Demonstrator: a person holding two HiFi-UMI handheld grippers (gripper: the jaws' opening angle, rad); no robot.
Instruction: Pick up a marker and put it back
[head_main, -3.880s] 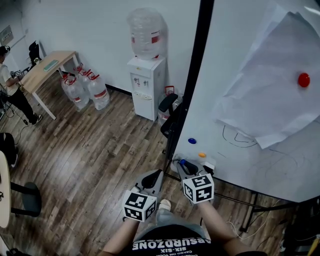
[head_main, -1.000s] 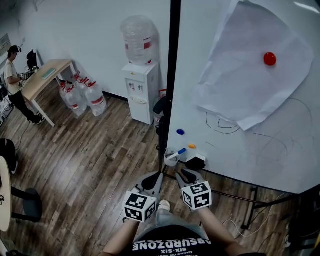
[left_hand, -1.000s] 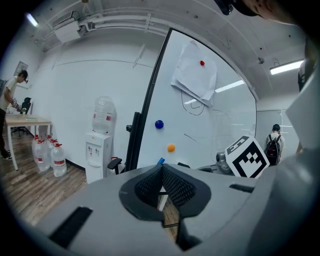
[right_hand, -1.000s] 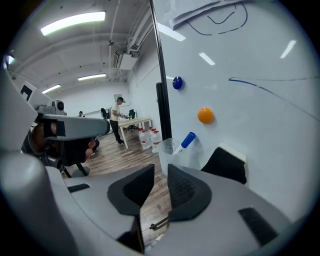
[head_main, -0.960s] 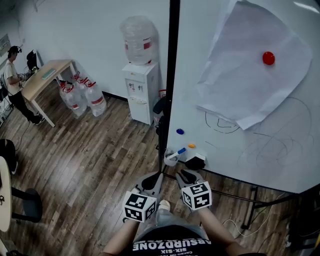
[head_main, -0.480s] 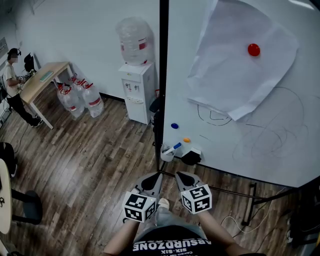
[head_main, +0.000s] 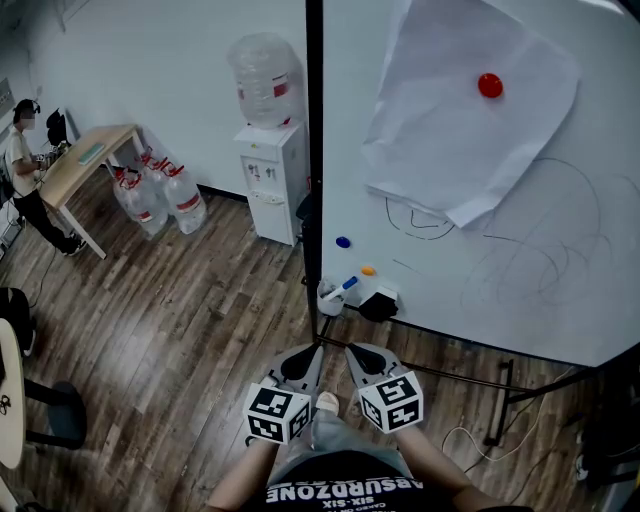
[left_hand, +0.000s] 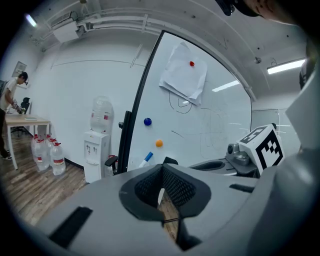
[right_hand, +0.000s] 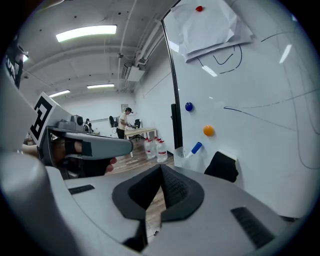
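Note:
A blue-capped marker (head_main: 345, 285) leans in a small white cup (head_main: 327, 298) at the whiteboard's (head_main: 560, 300) lower left corner. The same marker shows in the left gripper view (left_hand: 146, 159) and the right gripper view (right_hand: 195, 148). My left gripper (head_main: 311, 351) and right gripper (head_main: 353, 350) hang side by side over the wooden floor, a short way back from the cup. Both are shut with nothing between the pads, as their own views confirm: left gripper (left_hand: 161, 188), right gripper (right_hand: 160, 186).
A black eraser (head_main: 378, 303) sits on the board beside the cup. Blue (head_main: 343, 242), orange (head_main: 368, 270) and red (head_main: 490, 85) magnets and a paper sheet (head_main: 450, 140) are on the board. A water dispenser (head_main: 268, 180), bottles (head_main: 165, 195), a desk (head_main: 85, 155) and a person (head_main: 22, 185) are at left.
Some seconds ago the right gripper held the blue marker at the board; the marker now stands in the cup. Over the last second both grippers have drawn back from the board.

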